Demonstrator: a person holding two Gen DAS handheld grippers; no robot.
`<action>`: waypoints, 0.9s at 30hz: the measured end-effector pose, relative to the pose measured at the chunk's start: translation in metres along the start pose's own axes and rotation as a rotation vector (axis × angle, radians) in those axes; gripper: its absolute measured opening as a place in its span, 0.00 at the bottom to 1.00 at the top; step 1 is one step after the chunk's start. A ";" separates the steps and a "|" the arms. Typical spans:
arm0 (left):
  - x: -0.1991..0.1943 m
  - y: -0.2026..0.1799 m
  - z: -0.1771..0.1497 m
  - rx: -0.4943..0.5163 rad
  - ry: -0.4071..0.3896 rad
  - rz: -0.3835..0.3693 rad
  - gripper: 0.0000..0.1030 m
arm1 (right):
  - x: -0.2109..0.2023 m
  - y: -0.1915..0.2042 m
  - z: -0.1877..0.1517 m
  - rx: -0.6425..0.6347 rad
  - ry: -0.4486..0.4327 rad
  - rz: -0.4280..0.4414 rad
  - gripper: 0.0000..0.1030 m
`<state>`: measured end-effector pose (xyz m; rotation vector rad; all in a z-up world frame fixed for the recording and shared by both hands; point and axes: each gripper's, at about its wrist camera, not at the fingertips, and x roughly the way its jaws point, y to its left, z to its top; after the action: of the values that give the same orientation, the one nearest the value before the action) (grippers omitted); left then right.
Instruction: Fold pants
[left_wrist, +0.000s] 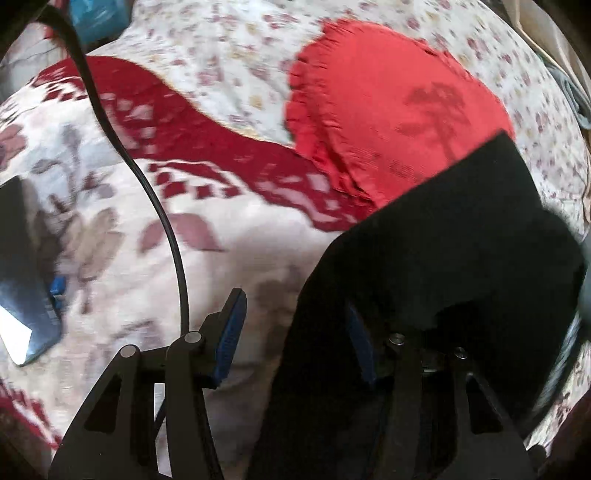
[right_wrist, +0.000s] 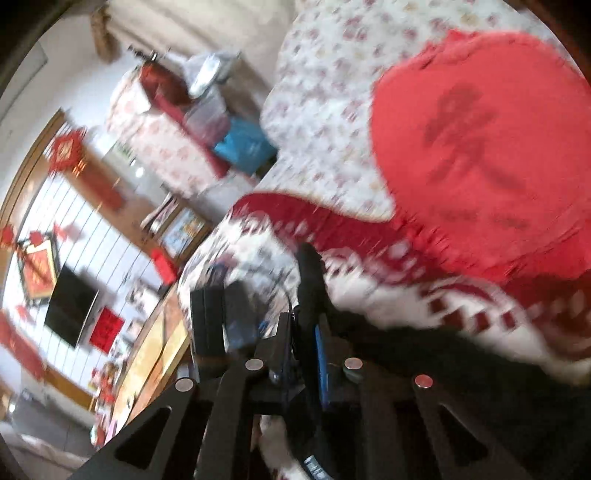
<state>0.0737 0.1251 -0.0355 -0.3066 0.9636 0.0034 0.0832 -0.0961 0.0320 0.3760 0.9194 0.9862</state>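
Right, the black pants (left_wrist: 436, 258) lie on the bed (left_wrist: 240, 74), spread over a white blanket w/ red diamond border (left_wrist: 207, 147) and just touching the edge of a red heart-shaped cushion (left_wrist: 388, 122) further up the bed. The left gripper (left_wrist: 295, 332) hangs over the near edge of the pants w/ its fingers apart: the left blue pad (left_wrist: 231, 328) sits over bare blanket, the right pad (left_wrist: 360, 343) is over/against the black fabric, which drapes across that finger, so nothing is pinched between them. A black cable (left_wrist: 147, 192) arcs across the blanket on that side, and a dark glossy flat object (left_wrist: 26, 288) lies at the far left, blurred.

The right gripper (right_wrist: 304, 325) is clamped together on a fold of pants fabric; a black ridge of cloth sticks up between the pads (right_wrist: 322, 354) and trails off to the right across the blanket. Right wrist view is v. blurred. Beyond the bed edge: wall w/ red hangings (right_wrist: 66, 151), a dark screen (right_wrist: 70, 310), a blue bag (right_wrist: 243, 144).
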 end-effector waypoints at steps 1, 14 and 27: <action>-0.007 0.008 -0.001 -0.006 -0.002 -0.004 0.53 | 0.012 0.004 -0.008 -0.011 0.037 0.001 0.11; -0.080 0.057 -0.015 -0.053 -0.088 0.096 0.53 | 0.085 0.002 -0.088 -0.053 0.290 -0.022 0.11; -0.056 -0.018 -0.026 0.064 -0.042 -0.001 0.53 | 0.051 -0.024 -0.100 0.139 0.252 0.035 0.26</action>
<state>0.0230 0.1089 0.0002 -0.2472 0.9200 -0.0218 0.0275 -0.0779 -0.0663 0.3915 1.2172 1.0190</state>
